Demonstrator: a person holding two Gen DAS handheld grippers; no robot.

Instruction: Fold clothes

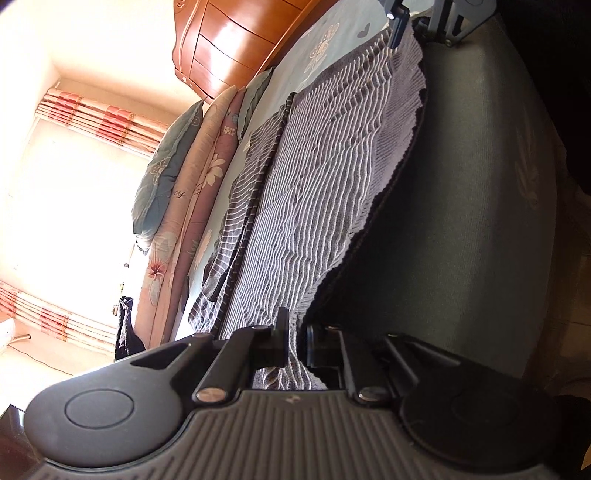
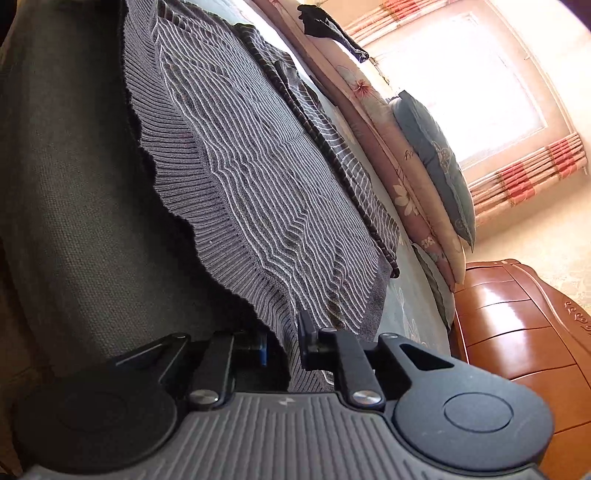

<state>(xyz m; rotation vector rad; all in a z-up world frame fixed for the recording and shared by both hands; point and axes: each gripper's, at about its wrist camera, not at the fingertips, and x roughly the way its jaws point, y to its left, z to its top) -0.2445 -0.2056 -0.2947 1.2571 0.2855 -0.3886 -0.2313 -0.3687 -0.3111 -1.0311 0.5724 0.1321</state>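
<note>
Your left tongs [image 1: 295,345] pinch one corner of the grey striped sweater [image 1: 314,192], jaws nearly together with the ribbed hem bunched between them. Your right tongs [image 2: 284,347] do the same at the other hem corner, knit fabric pressed between the pads. In the left wrist view, your right tongs also show at the far top edge, clamped on the hem.

The sweater lies spread on the bed [image 1: 480,221], its ribbed hem along the near edge and draping slightly over the bed's dark side. White wavy stripes run across the body. A sleeve [image 2: 332,147] lies folded in along the far side of the body, its dark cuff band visible.

Beyond the sweater, pale blue bedding with a flower print shows. A blue-grey pillow [image 2: 436,162] and a pink floral quilt [image 2: 388,155] are stacked along the far side of the bed. A glossy wooden headboard [image 2: 517,325] stands at one end. A window with red and pink checked curtains [image 2: 524,177] is brightly blown out. A dark garment [image 2: 325,26] hangs near the bed's far end.
</note>
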